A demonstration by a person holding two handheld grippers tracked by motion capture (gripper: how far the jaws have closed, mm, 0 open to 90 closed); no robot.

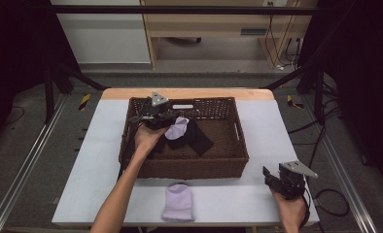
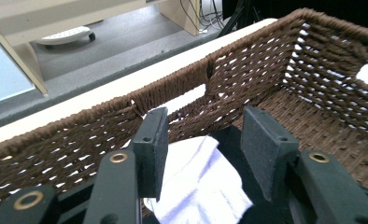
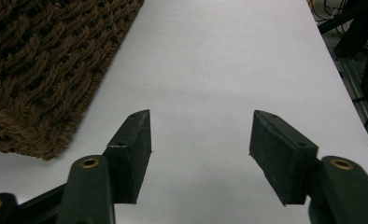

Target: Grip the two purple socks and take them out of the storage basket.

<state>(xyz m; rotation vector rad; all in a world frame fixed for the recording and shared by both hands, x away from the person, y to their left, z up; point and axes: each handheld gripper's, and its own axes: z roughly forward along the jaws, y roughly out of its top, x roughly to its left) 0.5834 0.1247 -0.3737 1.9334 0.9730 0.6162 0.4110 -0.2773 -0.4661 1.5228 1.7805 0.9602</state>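
Inside the brown wicker basket [image 1: 228, 160], toward its far-left corner, the left gripper [image 1: 172, 118] hangs with jaws spread wide — a pale lilac sock [image 1: 177, 128] lies just below and between them, not clamped, resting against dark socks [image 1: 198, 137] on the basket floor. A second lilac sock [image 1: 178, 202] lies flat on the white table [image 1: 92, 160], just beside the basket's near wall. Near the table's right corner, well apart from the basket, the right gripper [image 1: 272, 180] is also wide open — nothing held.
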